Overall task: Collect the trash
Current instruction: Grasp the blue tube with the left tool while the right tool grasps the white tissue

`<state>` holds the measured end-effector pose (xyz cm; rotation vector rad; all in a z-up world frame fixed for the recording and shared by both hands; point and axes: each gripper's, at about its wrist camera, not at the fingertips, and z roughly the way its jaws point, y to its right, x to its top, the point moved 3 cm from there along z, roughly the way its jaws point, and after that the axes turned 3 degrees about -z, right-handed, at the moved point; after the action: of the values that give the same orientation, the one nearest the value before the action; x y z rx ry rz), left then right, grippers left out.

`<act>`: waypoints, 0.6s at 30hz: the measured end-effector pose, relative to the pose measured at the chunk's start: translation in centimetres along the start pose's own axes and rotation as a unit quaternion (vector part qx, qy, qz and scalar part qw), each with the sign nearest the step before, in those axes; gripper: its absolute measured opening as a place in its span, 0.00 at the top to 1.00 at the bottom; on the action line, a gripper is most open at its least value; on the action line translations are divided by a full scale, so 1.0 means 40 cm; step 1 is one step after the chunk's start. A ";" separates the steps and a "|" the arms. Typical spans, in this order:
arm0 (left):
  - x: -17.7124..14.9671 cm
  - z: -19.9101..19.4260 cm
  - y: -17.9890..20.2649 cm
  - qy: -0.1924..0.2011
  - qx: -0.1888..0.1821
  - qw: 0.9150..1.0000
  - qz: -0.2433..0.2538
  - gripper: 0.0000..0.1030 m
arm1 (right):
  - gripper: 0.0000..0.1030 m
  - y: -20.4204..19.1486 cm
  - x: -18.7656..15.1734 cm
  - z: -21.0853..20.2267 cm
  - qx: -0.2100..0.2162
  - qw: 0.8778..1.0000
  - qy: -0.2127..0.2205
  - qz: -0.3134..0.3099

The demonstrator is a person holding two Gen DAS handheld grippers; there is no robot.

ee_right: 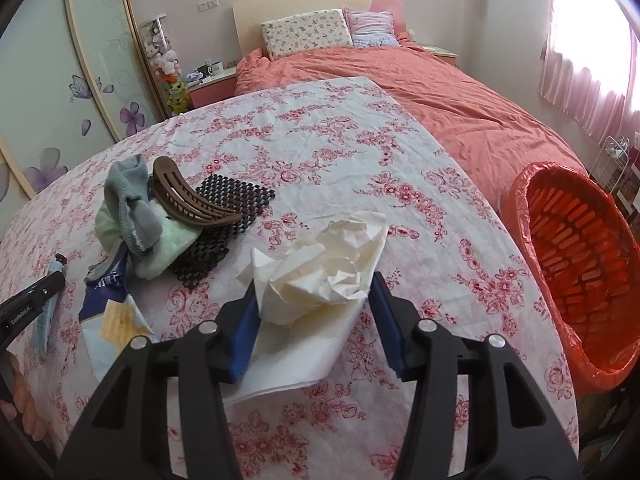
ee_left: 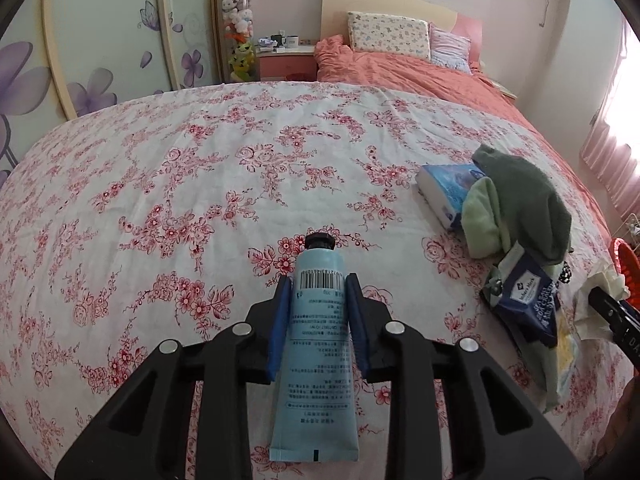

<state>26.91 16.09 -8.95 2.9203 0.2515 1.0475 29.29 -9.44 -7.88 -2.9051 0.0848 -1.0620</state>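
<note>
A white cloth with a red rose print (ee_left: 200,152) covers the near surface, and beyond it lies a salmon-pink quilt (ee_right: 460,96). On the printed cloth sits a heap: a grey-green sock (ee_left: 528,200) over a pale green towel (ee_left: 480,216), beside a blue tissue pack (ee_left: 448,184), a dark blue wipes packet (ee_left: 528,300), and a black mesh mat (ee_right: 224,216) under a brown curved comb (ee_right: 188,200).
</note>
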 end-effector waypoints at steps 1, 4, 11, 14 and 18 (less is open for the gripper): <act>0.002 -0.004 0.001 0.002 0.000 1.000 0.001 0.72 | 0.50 0.000 0.000 -0.002 0.001 1.000 0.000 0.000; 0.006 -0.018 0.008 0.010 0.002 1.000 0.006 0.72 | 0.51 -0.001 -0.001 -0.014 0.004 1.000 0.004 -0.003; -0.005 0.010 0.006 -0.005 0.020 1.000 0.005 0.72 | 0.51 0.000 -0.013 -0.005 -0.001 1.000 -0.003 -0.007; 0.002 0.016 0.008 -0.003 0.027 1.000 0.000 0.72 | 0.47 -0.001 -0.013 0.005 -0.001 1.000 -0.010 -0.007; 0.011 0.022 0.005 0.001 0.023 1.000 -0.004 0.73 | 0.48 -0.001 -0.014 0.014 -0.001 1.000 -0.012 -0.007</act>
<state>27.81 15.99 -9.35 2.9569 0.2920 1.0566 29.22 -9.36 -8.66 -2.9230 0.0653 -1.0285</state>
